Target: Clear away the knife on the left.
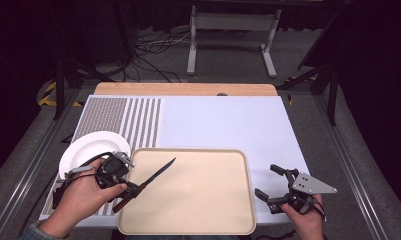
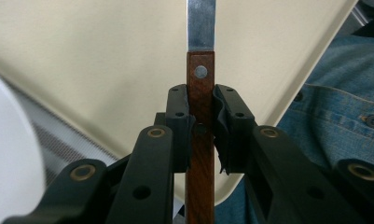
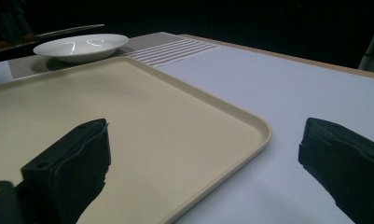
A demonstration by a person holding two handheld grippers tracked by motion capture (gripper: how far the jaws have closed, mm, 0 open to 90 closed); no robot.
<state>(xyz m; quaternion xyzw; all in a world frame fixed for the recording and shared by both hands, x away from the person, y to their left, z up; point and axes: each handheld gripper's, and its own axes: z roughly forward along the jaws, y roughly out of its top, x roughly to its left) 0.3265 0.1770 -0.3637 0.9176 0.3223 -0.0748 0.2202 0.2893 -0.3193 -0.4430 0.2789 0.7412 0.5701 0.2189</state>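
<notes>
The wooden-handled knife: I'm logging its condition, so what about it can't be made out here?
- Wooden-handled steel knife: the blade tip is cut off by the left gripper view's top edge.
- Its handle end is hidden under the left tool and hand in the high view.
- Blade edge sharpness: too small in the high view, above the beige plastic tray.

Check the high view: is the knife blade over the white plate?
No. The knife, held by its wooden handle in the left gripper, points its blade over the beige tray, with the white plate off to the left.
</notes>
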